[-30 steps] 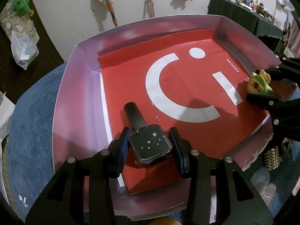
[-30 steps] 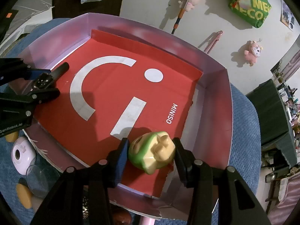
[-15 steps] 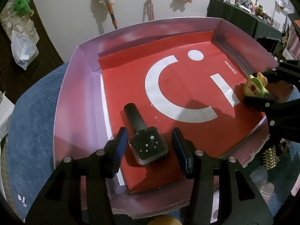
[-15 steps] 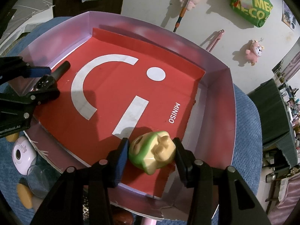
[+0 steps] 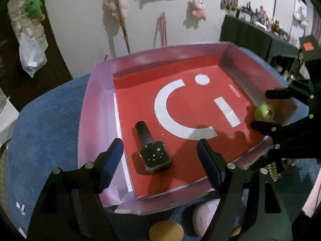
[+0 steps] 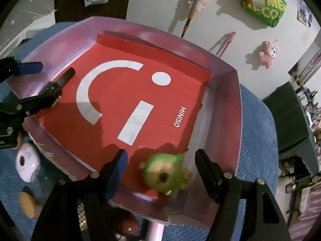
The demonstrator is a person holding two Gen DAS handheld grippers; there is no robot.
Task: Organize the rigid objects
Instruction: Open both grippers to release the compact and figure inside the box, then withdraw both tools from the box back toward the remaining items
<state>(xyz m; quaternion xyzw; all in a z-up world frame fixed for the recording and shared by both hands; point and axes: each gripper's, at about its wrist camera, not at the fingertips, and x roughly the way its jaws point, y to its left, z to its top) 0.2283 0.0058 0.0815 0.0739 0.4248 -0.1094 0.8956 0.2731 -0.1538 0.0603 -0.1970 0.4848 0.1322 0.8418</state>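
- Red floor with a big white smile fills the pink tray (image 5: 96, 108) in the left wrist view. The word on it at 2 o'clock is too blurry to read. The left gripper (image 5: 160, 160) is opening, pads off the black bottle (image 5: 154, 154), which lies on the red between them.
- Red floor reads "MINISO" in the right wrist view. The right gripper (image 6: 160, 168) is opening. The green toy (image 6: 166, 174) sits loose between its jaws at 6 o'clock, in the tray's corner.
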